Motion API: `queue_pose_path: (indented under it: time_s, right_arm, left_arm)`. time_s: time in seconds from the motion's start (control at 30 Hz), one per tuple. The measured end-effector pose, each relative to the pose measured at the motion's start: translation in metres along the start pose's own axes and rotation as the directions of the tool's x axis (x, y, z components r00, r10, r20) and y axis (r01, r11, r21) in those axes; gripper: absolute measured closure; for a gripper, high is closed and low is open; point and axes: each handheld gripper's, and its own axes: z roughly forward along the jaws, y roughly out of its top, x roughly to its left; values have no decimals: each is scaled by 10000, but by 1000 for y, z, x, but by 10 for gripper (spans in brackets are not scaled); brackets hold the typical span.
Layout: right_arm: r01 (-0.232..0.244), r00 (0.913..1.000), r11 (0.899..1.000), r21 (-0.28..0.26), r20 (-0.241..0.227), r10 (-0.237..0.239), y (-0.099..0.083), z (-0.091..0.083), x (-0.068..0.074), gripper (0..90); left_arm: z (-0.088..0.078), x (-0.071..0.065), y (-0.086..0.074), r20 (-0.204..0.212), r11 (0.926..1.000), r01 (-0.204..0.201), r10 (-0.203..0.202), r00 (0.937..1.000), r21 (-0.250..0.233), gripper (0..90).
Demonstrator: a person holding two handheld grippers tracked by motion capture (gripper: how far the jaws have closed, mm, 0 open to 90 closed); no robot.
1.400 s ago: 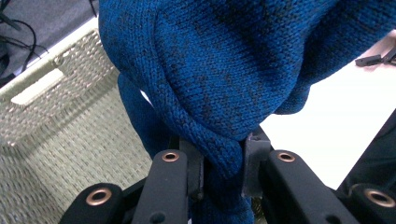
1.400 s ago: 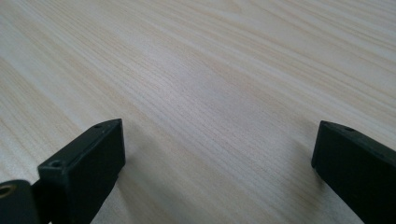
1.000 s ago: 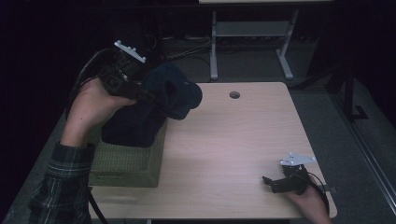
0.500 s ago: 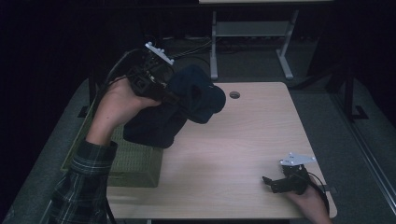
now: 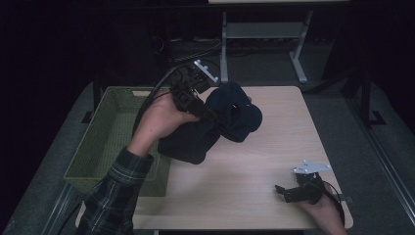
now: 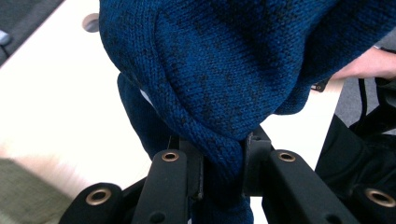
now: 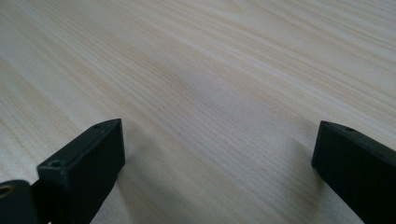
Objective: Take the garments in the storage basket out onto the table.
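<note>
The left tongs (image 5: pixel 215 115) are pinched tight on a fold of the dark blue knitted garment (image 5: pixel 215 129), holding it up just right of the green basket (image 5: pixel 105 142) so that it hangs over the wooden surface (image 5: pixel 254 171), probably to be laid out there. The right tongs (image 5: pixel 288 192) rest wide apart and empty on the surface, well right of the basket, seemingly waiting to help.

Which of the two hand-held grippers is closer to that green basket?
The left. The left hand-held gripper, clamped on a dark blue knitted garment, hangs just right of the green basket. The right hand-held gripper rests open at the table's far-right near corner.
</note>
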Motion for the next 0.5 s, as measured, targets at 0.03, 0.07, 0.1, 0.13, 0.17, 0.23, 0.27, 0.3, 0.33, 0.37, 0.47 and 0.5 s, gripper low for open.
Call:
queue_pose_path:
  time_s: [0.03, 0.07, 0.1, 0.13, 0.17, 0.23, 0.27, 0.3, 0.33, 0.37, 0.47, 0.5]
  right_arm:
    - [6, 10000, 10000, -1, 1, -6, 0, 0, 0, 22]
    - [6, 10000, 10000, -1, 0, -6, 0, 0, 0, 22]
    - [5, 10000, 10000, 0, -1, -5, 0, 0, 0, 22]
    - [19, 10000, 10000, -8, -1, -19, 0, 0, 0, 22]
    - [57, 10000, 10000, -31, 3, -57, 0, 0, 0, 22]
    - [71, 10000, 10000, -38, 3, -71, 0, 0, 0, 22]
    - [71, 10000, 10000, -36, 3, -71, 0, 0, 0, 22]
    - [82, 10000, 10000, -43, 3, -82, 0, 0, -1, 22]
    - [78, 10000, 10000, -40, 1, -78, 0, 0, 0, 22]
    - [79, 10000, 10000, -41, 0, -79, 0, 0, -1, 22]
    - [79, 10000, 10000, -39, -1, -79, 0, 0, -1, 22]
    - [67, 10000, 10000, -35, 5, -67, 0, 0, 0, 22]
  left_arm:
    - [5, -2, 1, 70, 10000, -5, 5, 10000, 13, 753]
    - [9, -3, 2, 107, 10000, -60, 59, 9999, 30, 754]
    - [15, -5, 4, 192, 10000, -78, 77, 9998, 48, 754]
    - [20, -6, 5, 280, 9999, -105, 103, 9996, 67, 754]
    - [26, -8, 6, 337, 9999, -90, 87, 9994, 73, 754]
    - [37, -12, 8, 541, 9999, -103, 96, 9985, 120, 754]
    - [42, -14, 9, 631, 9999, -78, 71, 9980, 118, 754]
    - [46, -15, 10, 709, 9997, -161, 148, 9974, 177, 754]
    - [50, -17, 11, 788, 9999, -104, 94, 9969, 129, 754]
    - [56, -19, 12, 911, 9995, -214, 193, 9957, 220, 754]
    - [72, -25, 14, 1218, 9994, -224, 190, 9924, 268, 754]
    - [78, -27, 14, 1318, 9994, -231, 196, 9911, 254, 754]
